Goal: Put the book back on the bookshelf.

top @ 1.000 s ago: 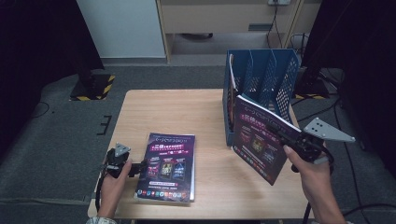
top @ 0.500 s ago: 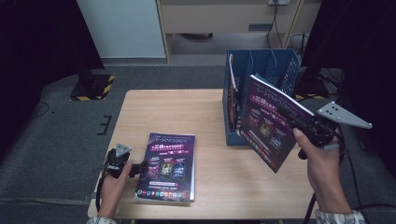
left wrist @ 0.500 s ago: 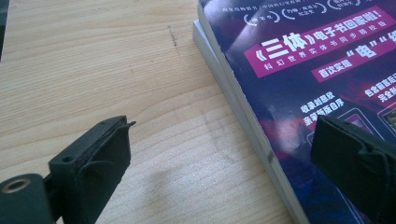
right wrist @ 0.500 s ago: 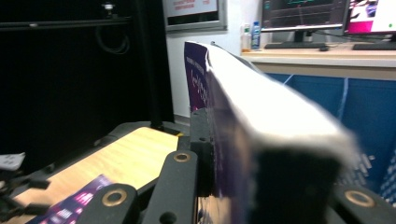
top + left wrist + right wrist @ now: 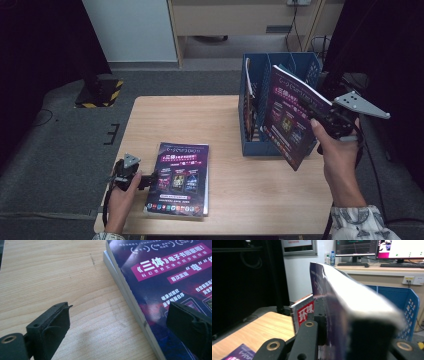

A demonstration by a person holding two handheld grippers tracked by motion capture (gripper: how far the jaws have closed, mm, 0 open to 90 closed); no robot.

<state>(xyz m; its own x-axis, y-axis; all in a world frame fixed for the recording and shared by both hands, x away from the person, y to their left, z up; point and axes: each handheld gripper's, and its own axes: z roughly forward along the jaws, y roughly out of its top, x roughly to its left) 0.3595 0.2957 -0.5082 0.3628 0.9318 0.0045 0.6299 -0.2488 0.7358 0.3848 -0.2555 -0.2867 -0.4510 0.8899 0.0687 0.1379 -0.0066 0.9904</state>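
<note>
The right gripper (image 5: 320, 114) is clamped on the edge of a thick purple paperback (image 5: 290, 117), held clear of the table (image 5: 175, 120) just in front of the blue file rack (image 5: 285, 67) at the far right. The book stands nearly upright, its long axis running top to bottom and leaning a little, its glossy printed cover facing left and toward the near side. In the right gripper view the pale, slightly curved block of pages (image 5: 359, 302) rises between the black jaws, with a red-and-white booklet (image 5: 304, 311) standing in the rack beyond it. The rack is rigid perforated plastic with upright dividers; something dark already stands in its left slot. A second book (image 5: 179, 177) of the same design lies flat at the near left of the light wooden tabletop, long axis running near to far. The left gripper (image 5: 150, 180) rests at that book's left edge with its jaws apart, one over bare wood, the other over the cover. The middle of the table lies open between the flat book and the rack.
</note>
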